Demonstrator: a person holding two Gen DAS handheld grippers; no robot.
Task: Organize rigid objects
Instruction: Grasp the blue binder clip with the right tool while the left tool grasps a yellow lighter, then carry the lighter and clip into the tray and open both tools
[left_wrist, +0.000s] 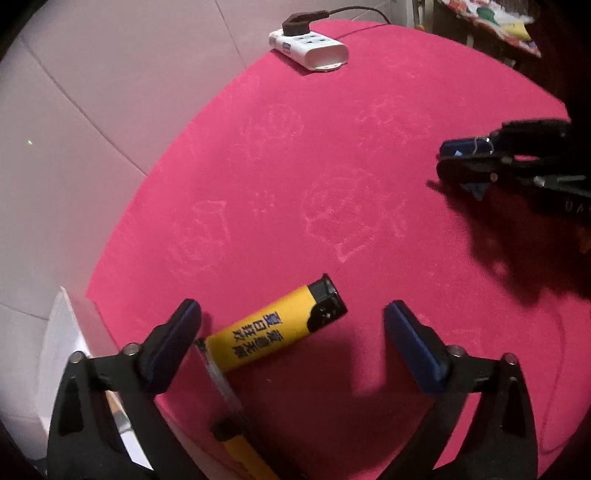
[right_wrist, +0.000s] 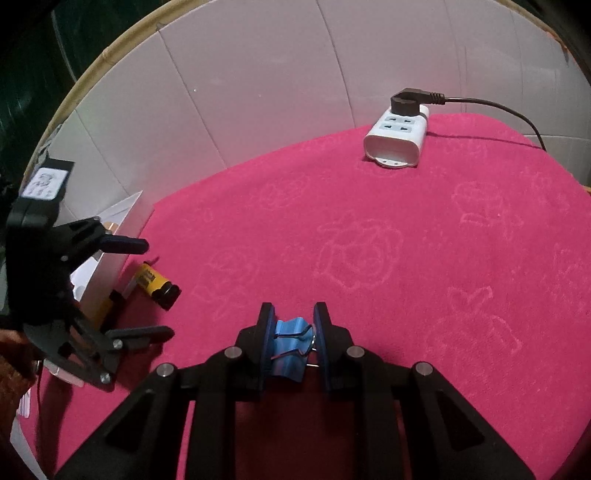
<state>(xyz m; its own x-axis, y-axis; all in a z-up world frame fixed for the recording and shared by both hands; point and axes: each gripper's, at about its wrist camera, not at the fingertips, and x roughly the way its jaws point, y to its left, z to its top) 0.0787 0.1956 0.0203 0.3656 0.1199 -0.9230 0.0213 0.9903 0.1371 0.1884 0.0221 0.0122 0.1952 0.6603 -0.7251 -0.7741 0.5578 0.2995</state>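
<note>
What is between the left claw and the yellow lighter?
Nothing visible. The left claw is open, and the lighter lies on the pink cloth between its fingers, with no object in the gap.

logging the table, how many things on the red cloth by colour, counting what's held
yellow: 1, lighter
blue: 1, binder clip, held in the right gripper
white: 1, power strip
total: 3
</note>
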